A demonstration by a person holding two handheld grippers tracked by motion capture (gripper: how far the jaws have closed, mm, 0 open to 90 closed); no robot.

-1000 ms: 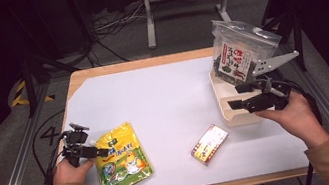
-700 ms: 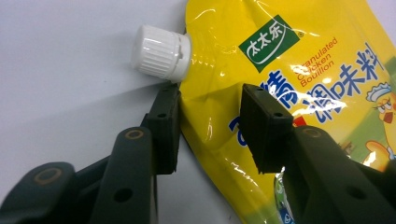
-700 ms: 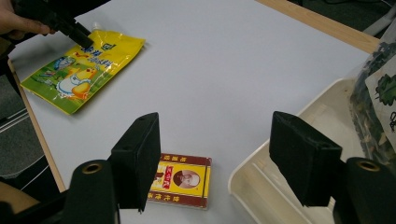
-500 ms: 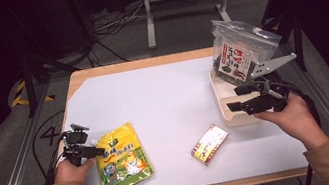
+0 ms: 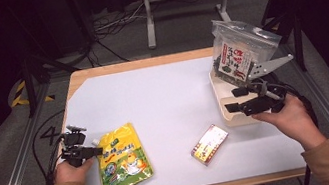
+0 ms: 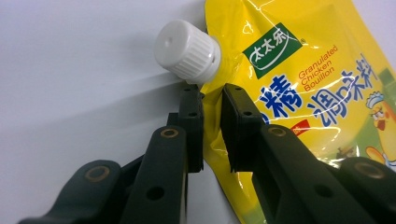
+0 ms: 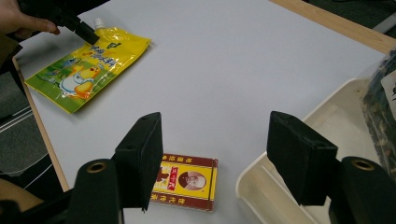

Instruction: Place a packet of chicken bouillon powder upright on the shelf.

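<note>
A yellow chicken-bouillon pouch with a white screw cap lies flat at the table's front left. My left gripper is at the pouch's top left corner. Its jaws have just been closing, and in the left gripper view the pads pinch the pouch edge just below the cap. My right gripper hovers open over the near end of a cream tray at the right, with nothing between its jaws. In the right gripper view they stand wide apart.
A clear bag of dark dried food with a red and white label stands in the tray's far end. A small red and yellow box lies on the white mat in front of the tray. Wooden table edges border the mat.
The left gripper's jaws have come together on the pouch's corner. Neither hand has shifted, and the pouch, box and tray lie where they were.
</note>
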